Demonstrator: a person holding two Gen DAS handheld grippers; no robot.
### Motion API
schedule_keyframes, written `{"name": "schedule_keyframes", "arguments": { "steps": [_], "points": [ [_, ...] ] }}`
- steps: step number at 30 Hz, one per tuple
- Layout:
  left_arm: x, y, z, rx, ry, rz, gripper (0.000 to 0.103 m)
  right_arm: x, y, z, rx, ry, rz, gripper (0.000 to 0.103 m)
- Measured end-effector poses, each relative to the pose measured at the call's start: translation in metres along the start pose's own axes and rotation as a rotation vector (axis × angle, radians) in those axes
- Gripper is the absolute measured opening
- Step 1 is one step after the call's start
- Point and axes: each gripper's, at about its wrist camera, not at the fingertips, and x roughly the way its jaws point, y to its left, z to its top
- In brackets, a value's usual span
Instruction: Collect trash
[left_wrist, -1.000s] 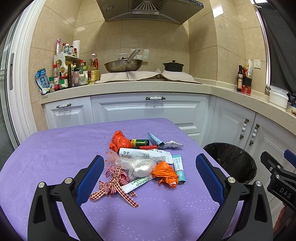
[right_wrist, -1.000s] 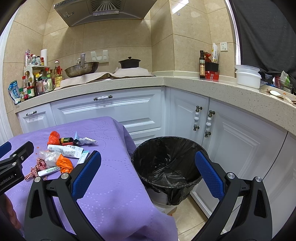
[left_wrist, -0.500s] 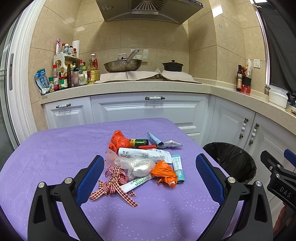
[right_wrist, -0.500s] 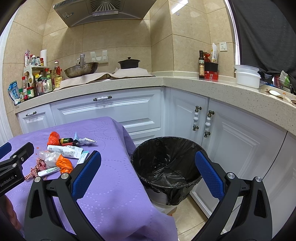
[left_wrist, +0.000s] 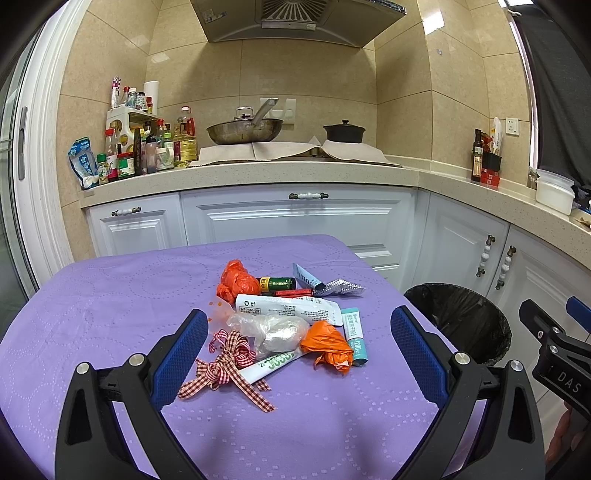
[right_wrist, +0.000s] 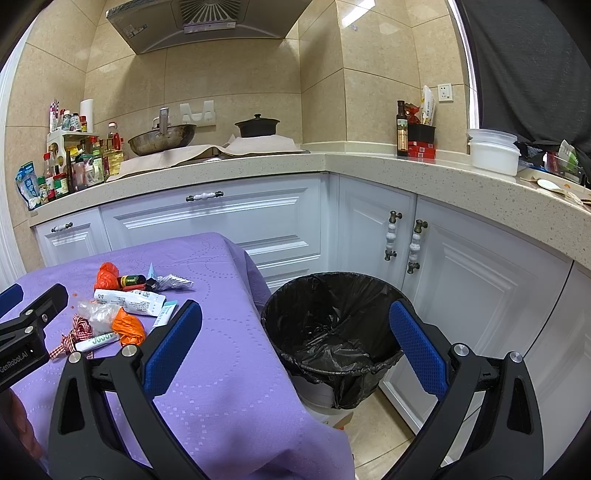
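Purple tablecloth (left_wrist: 92, 314) holds trash pile (left_wrist: 288, 321); left gripper (left_wrist: 295, 350), right gripper (right_wrist: 295, 343) both wide, empty.

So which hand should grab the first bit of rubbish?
Probably the left tool: it is open and faces the trash pile on the table. The right tool points at the bin.

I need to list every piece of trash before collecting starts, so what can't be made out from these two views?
- Clear plastic wad: contents unreadable, both views; crumpled film hides them.
- White tube, left wrist view: far end hidden under the wad and orange bag.
- Trash bin bottom: folds of black liner hide it; left wrist view shows only its rim.
- Labels on counter bottles: too small.
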Motion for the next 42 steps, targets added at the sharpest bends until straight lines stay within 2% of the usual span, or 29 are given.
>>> {"name": "schedule_keyframes", "arguments": {
  "steps": [29,35,42],
  "points": [
    [0.004,-0.002,-0.009,-0.004,0.008,0.005,0.097,0.005,0.002,-0.003,-0.007,0.016,0.015,0.099],
    [0.006,0.02,-0.013,-0.031,0.043,0.033,0.096,0.011,0.02,-0.004,-0.029,0.032,0.056,0.099],
    [0.006,0.056,-0.021,-0.049,0.067,0.115,0.097,0.027,0.061,-0.006,-0.095,0.051,0.174,0.099]
  ]
}}
